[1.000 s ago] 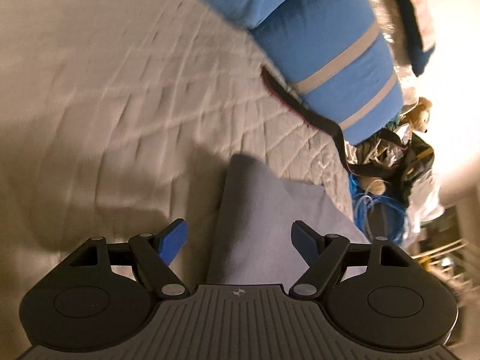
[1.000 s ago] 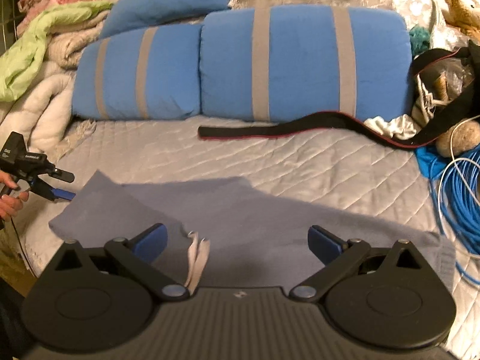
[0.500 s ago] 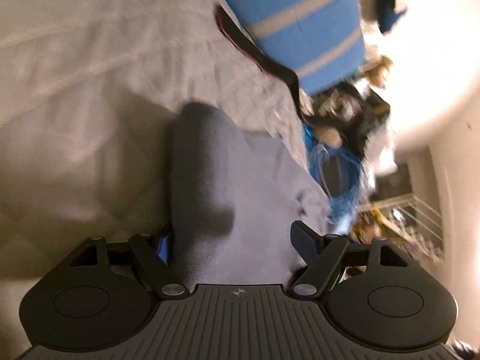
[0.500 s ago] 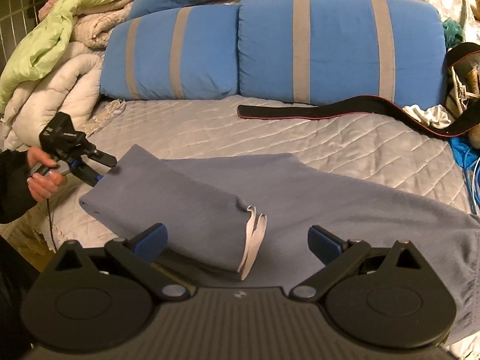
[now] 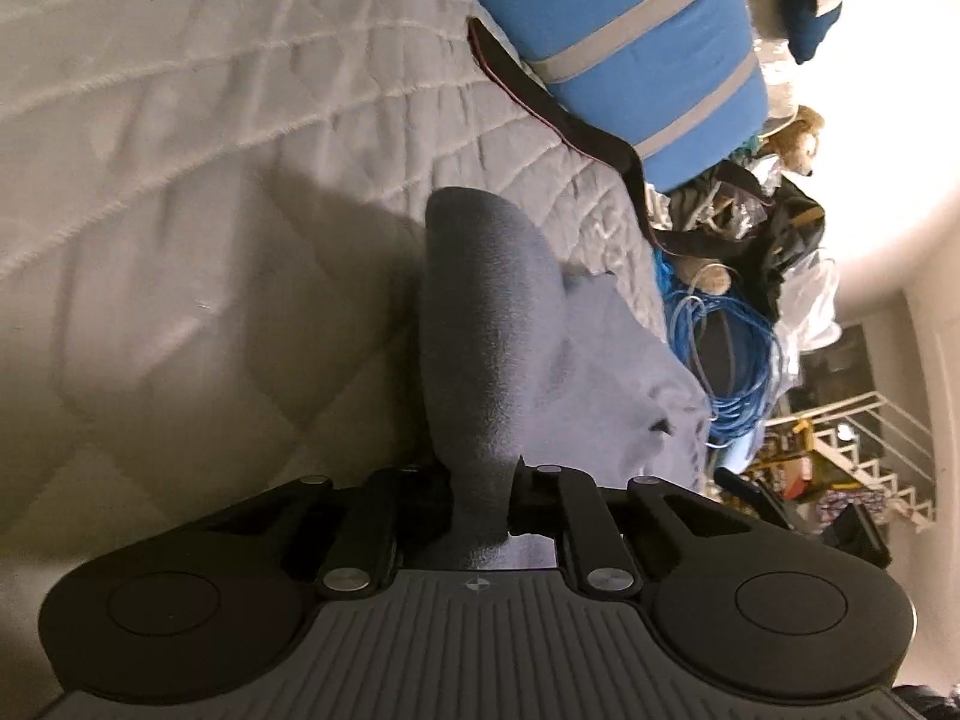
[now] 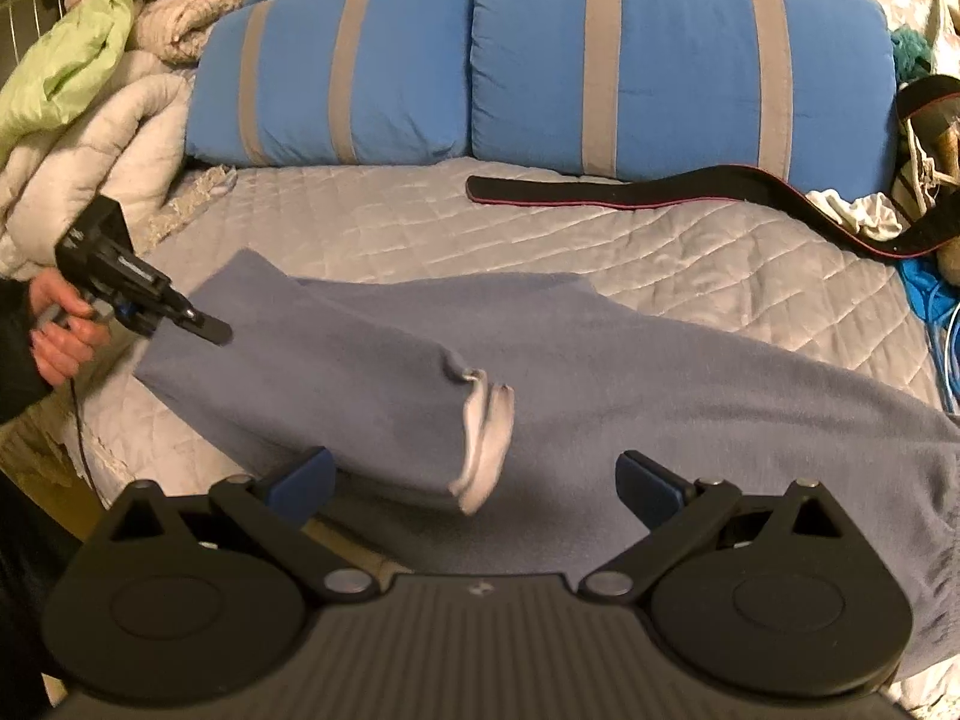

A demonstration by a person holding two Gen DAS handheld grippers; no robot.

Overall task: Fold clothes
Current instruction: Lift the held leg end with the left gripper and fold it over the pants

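- The left gripper (image 5: 480,504) is pinching a fold of the garment (image 5: 480,330), jaws clamped tight on the cloth.
- Only the right wrist view is showing the hand (image 6: 60,330) holding that gripper.
- The right gripper (image 6: 474,477) is hovering over the garment, jaws wide apart.
- The garment is lying lengthwise across the bed (image 6: 480,228), its white-lined hem (image 6: 486,444) facing the right gripper.

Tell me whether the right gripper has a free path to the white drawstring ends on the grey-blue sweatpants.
Probably yes. The right gripper is open, and the white drawstring ends lie exposed on the sweatpants just ahead between its fingers. The left gripper pinches the far edge, well clear.
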